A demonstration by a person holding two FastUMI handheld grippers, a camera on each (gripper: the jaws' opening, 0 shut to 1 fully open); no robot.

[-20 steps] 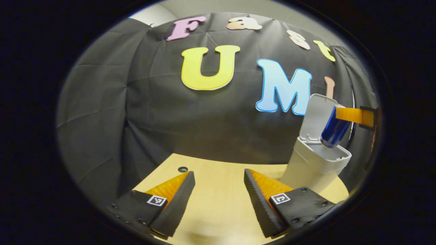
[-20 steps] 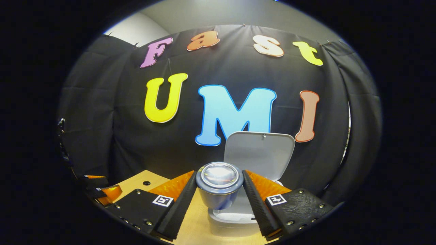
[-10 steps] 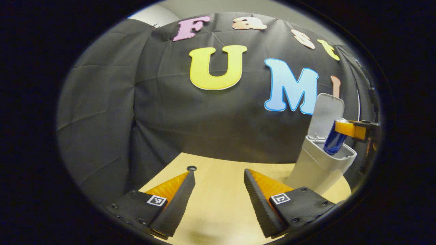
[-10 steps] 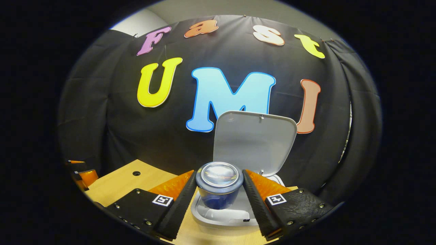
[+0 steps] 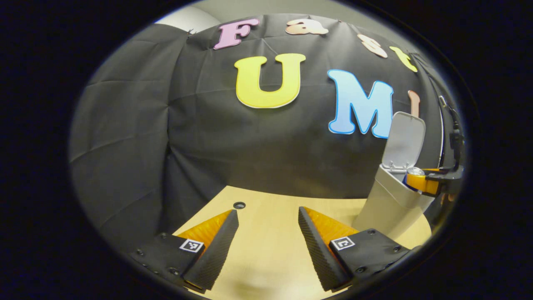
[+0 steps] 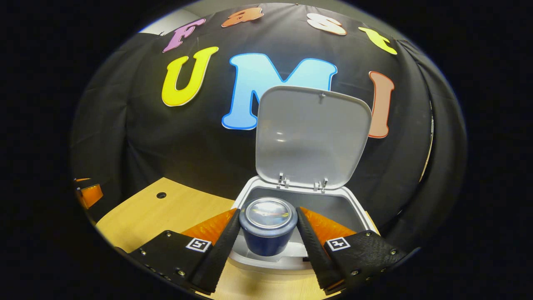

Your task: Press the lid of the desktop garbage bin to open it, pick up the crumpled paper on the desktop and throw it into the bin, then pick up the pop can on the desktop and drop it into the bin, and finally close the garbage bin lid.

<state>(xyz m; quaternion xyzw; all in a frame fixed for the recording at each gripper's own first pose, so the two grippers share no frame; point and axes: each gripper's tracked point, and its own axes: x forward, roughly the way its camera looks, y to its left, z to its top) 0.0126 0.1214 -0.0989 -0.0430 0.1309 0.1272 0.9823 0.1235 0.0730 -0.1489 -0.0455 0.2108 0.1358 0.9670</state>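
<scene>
Blue pop can [image 6: 267, 227] sits clamped between both fingers of the right tongs [image 6: 267, 233], its lower end inside the mouth of the garbage bin [image 6: 354, 214], just in front of the upright lid [image 6: 312, 135]. The left tongs [image 5: 266, 233] hang apart over the bare wooden counter [image 5: 270, 254], well left of the bin.

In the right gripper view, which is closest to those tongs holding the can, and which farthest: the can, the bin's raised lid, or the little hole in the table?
1. Pop can: pinched between the right tongs, over the bin's mouth.
2. Lid: standing open just behind the can.
3. Table hole: farthest, off to the left on the table.
</scene>
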